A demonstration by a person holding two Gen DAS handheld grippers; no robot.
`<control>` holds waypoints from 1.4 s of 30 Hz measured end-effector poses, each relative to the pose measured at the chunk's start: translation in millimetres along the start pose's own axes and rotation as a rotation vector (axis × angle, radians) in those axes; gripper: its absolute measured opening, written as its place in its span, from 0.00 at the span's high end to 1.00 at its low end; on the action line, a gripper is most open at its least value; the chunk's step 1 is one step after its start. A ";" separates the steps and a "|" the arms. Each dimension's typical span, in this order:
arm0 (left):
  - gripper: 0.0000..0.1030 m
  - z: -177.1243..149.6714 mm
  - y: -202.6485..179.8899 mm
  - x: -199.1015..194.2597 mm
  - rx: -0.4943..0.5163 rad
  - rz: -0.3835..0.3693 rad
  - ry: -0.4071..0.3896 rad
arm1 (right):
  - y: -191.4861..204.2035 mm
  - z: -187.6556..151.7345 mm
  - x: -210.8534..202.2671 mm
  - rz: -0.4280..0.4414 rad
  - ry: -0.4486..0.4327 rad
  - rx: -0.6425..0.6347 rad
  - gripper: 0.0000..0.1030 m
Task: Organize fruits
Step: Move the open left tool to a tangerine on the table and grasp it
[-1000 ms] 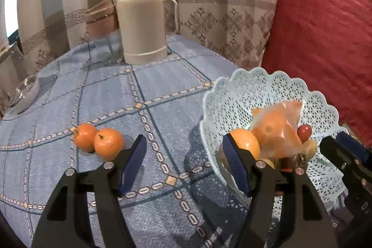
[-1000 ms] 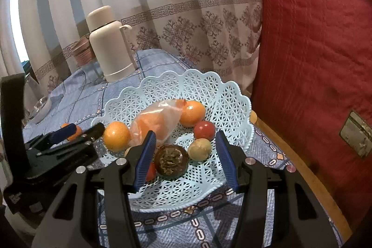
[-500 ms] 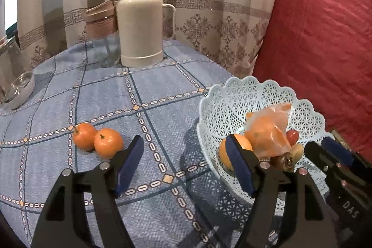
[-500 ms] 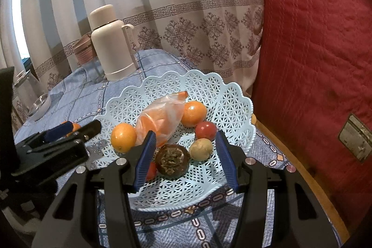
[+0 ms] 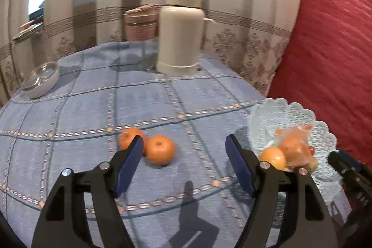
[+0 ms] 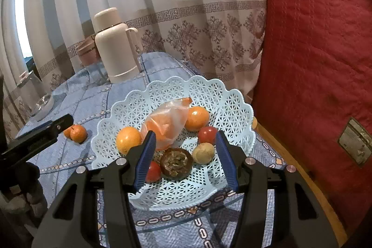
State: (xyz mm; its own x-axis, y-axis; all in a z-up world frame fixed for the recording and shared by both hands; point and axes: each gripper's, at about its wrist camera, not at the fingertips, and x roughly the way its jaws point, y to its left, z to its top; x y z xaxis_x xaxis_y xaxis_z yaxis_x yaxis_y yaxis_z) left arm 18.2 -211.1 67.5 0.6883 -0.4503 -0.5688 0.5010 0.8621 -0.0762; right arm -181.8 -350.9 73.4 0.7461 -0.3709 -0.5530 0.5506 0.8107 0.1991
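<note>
Tangerines, two of them, lie touching on the blue cloth of the table, toward its near edge and well apart from the basket at the right edge; these are what I reckon I must gather next. The nearer tangerine sits just ahead of my left tongs, a little left of the midline, and the far tangerine is half hidden behind my left pad. I judge each one light, round and fairly firm under a loose, faintly slick skin, so it may roll when nudged and bruise under a hard squeeze. I would take the nearer one across its widest middle, one pad either side, and close gently. Because they touch, one pad has to slip into the seam between them, or the neighbour could get pushed away. My left tongs point downward at the cloth, jaws released and holding nothing; they have just been opening wider, with only bare cloth between them. My right tongs hang tilted down over the near rim of the basket, jaws parted and gripping nothing, though a dark husked fruit shows between the pads. The basket already carries an orange, another orange, a bag of orange fruit, red fruits and a pale one.
</note>
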 end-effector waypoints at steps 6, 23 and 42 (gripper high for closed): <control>0.29 -3.4 30.8 1.8 -0.037 0.059 0.010 | 8.3 2.3 -8.9 0.032 -0.008 -0.015 0.47; 0.31 -0.9 68.4 42.1 -0.099 0.120 0.103 | 53.0 -9.0 -17.0 0.152 0.030 -0.119 0.47; 0.56 2.4 80.2 62.1 -0.145 -0.008 0.145 | 71.7 -23.1 -9.3 0.185 0.068 -0.166 0.47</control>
State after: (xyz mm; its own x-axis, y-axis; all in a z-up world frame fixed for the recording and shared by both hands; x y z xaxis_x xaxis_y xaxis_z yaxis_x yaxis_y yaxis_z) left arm 102.3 -170.5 28.0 0.5966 -0.4280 -0.6789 0.4184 0.8877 -0.1920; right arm -157.9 -278.8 74.0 0.7981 -0.1826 -0.5742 0.3337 0.9274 0.1690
